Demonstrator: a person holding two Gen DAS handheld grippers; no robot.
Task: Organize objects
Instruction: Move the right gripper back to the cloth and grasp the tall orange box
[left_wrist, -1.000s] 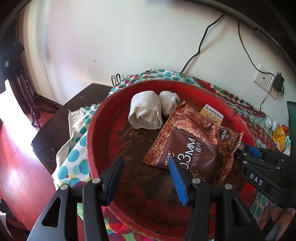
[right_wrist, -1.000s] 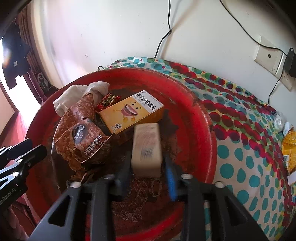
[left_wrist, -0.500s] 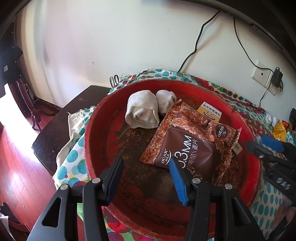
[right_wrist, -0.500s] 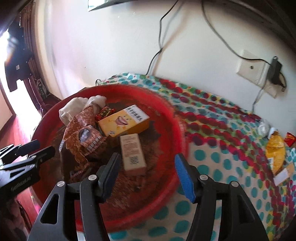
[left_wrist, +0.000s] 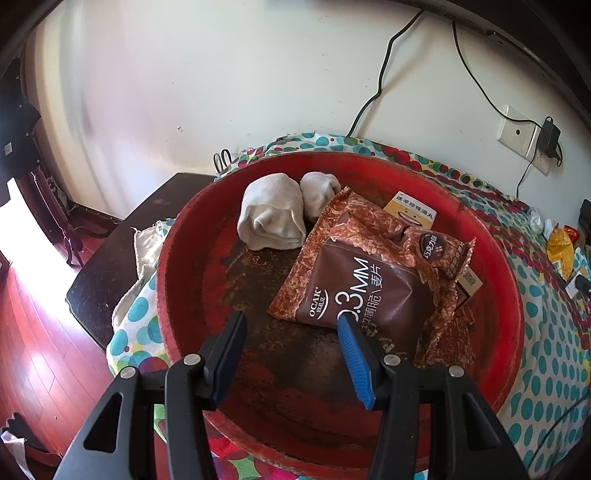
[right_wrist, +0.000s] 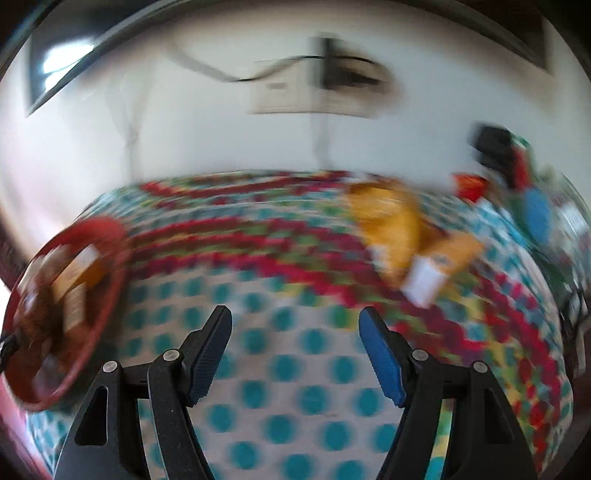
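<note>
A big red basin (left_wrist: 177, 258) stands on a polka-dot cloth (right_wrist: 295, 369). It holds rolled beige socks (left_wrist: 269, 218), brown snack bags (left_wrist: 369, 291) and a yellow box (left_wrist: 413, 212). My left gripper (left_wrist: 291, 328) is open and empty, low over the basin's near side. My right gripper (right_wrist: 295, 325) is open and empty over bare cloth, with the basin (right_wrist: 107, 291) at its far left. The right wrist view is blurred. A yellow bag (right_wrist: 391, 229) and a small yellow-white box (right_wrist: 432, 273) lie on the cloth ahead to its right.
A dark side table (left_wrist: 114, 258) stands left of the basin, with red wood floor (left_wrist: 33, 332) below. The wall behind carries cables and a socket with a charger (left_wrist: 524, 134). Small items, among them a yellow bag (left_wrist: 559, 247), lie on the cloth at the right edge.
My right gripper let go of the beige box in the basin, opened, and swung right over the cloth. The left gripper drew back slightly; the right gripper left its view.
</note>
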